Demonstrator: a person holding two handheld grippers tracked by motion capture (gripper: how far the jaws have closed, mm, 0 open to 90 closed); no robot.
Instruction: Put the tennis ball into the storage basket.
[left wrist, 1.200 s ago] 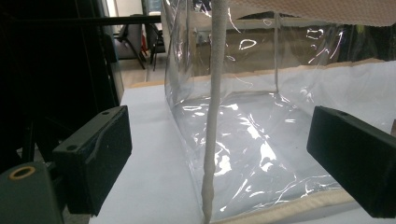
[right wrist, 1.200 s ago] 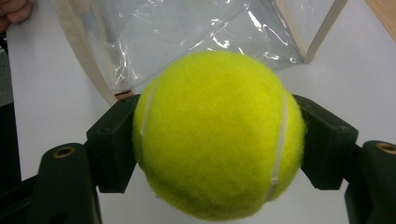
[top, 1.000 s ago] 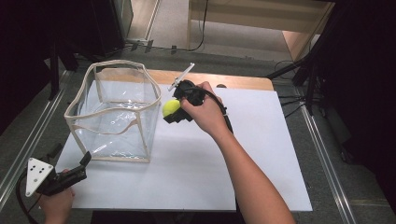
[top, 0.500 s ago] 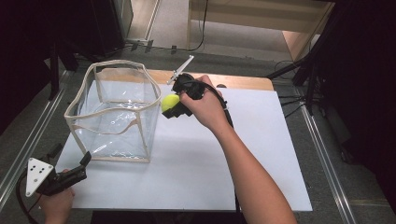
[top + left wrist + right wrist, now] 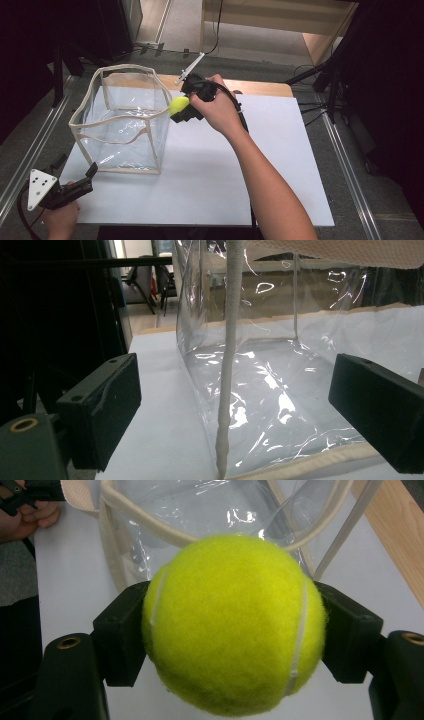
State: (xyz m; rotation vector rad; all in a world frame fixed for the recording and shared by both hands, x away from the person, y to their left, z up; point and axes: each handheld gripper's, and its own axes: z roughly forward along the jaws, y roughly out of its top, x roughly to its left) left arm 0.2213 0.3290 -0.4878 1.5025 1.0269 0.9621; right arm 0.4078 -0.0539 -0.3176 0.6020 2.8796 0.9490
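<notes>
Yellow felt fills your right fingers [image 5: 235, 630]: the tennis ball [image 5: 232, 625] is pinched between both pads, held just beside the clear plastic bag's [image 5: 120, 125] top rim, above the white bench [image 5: 210, 175]. Grey floor and dark stands surround the bench. Your left fingers [image 5: 240, 405] are spread wide, empty, at the bag's near corner seam. Since a second ago, the ball has risen toward the rim; your left hand [image 5: 60, 220] has stayed put.
</notes>
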